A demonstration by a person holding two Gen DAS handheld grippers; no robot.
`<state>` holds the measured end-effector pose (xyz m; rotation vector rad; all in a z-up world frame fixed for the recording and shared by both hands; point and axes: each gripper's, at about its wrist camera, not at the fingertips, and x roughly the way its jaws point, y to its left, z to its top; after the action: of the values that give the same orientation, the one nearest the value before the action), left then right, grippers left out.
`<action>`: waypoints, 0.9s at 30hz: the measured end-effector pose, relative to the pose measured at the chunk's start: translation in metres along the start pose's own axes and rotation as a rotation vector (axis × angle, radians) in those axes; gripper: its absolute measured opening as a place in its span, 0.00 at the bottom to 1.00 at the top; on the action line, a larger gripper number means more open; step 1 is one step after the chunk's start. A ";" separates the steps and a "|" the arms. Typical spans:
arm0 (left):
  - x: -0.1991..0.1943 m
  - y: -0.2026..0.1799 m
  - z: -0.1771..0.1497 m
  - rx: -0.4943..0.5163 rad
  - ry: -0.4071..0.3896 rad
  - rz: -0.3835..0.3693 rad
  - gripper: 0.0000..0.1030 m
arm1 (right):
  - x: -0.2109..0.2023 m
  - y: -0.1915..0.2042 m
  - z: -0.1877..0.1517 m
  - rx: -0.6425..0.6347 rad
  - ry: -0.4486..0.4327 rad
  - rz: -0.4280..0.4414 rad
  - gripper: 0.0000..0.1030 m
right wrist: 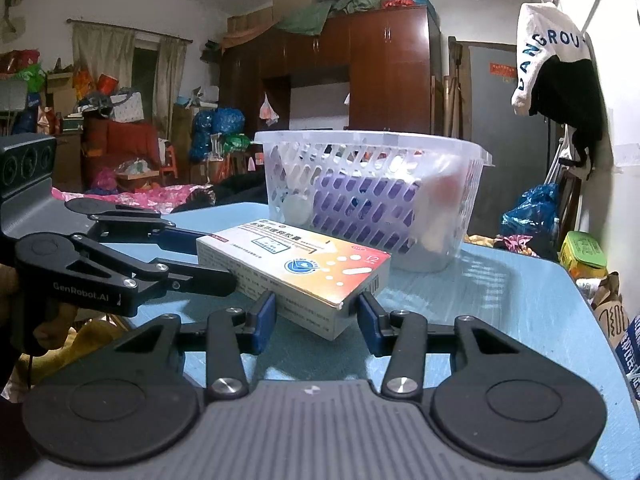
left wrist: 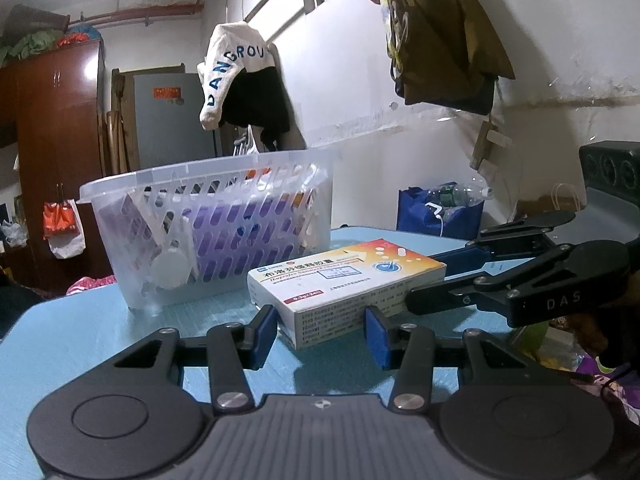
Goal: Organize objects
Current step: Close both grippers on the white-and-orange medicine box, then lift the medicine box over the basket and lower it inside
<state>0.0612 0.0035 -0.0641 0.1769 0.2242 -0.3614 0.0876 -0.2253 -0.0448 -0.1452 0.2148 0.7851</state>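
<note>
Medicine box: white-and-orange cardboard carton (left wrist: 346, 280) lying flat on the light blue tabletop (left wrist: 80, 332), just in front of the basket.
Left gripper: black two-finger tool with blue pads (left wrist: 320, 330), jaws part-way open and set on either side of one end of the carton, pads right up against its sides, clamping it.
Right gripper: matching black tool (right wrist: 316, 322), jaws drawn in to a middling gap, blue pads pressing the carton's other end.
Both at once: each tool's arm reaches in across the other's view, one carton between them.
Basket: translucent white slotted plastic basket (right wrist: 372, 196) on the table behind the carton, purple packaging and a small white round container showing through its slots.
</note>
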 end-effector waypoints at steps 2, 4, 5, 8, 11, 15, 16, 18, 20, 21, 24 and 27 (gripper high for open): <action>-0.002 0.000 0.003 0.000 -0.007 0.002 0.50 | -0.001 0.002 0.002 -0.003 -0.004 -0.001 0.47; -0.006 0.002 0.006 0.000 -0.022 0.005 0.50 | -0.002 0.004 0.008 -0.005 -0.014 -0.002 0.47; -0.008 0.003 0.009 -0.002 -0.029 0.006 0.50 | -0.003 0.005 0.012 -0.010 -0.020 -0.004 0.47; -0.018 0.008 0.023 -0.002 -0.065 0.014 0.50 | -0.007 0.009 0.031 -0.027 -0.049 -0.006 0.47; -0.025 0.016 0.046 0.017 -0.108 0.037 0.50 | -0.007 0.011 0.055 -0.054 -0.077 -0.008 0.47; -0.028 0.031 0.085 0.058 -0.159 0.069 0.50 | 0.003 0.002 0.102 -0.059 -0.110 0.002 0.47; -0.026 0.037 0.097 0.065 -0.169 0.074 0.50 | 0.007 -0.002 0.113 -0.056 -0.114 0.005 0.47; -0.020 0.049 0.119 0.074 -0.182 0.078 0.50 | 0.015 -0.009 0.136 -0.058 -0.124 -0.001 0.47; -0.009 0.064 0.140 0.057 -0.184 0.078 0.50 | 0.027 -0.017 0.156 -0.056 -0.125 -0.011 0.47; -0.001 0.071 0.148 0.058 -0.181 0.082 0.50 | 0.035 -0.022 0.165 -0.052 -0.118 -0.017 0.47; 0.028 0.089 0.164 0.036 -0.141 0.090 0.50 | 0.063 -0.037 0.179 -0.041 -0.078 -0.034 0.47; 0.057 0.104 0.166 0.005 -0.091 0.091 0.50 | 0.091 -0.049 0.177 -0.023 -0.031 -0.040 0.46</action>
<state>0.1820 0.0460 0.0945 0.1750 0.1251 -0.2791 0.2095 -0.1607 0.1072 -0.1583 0.1734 0.7500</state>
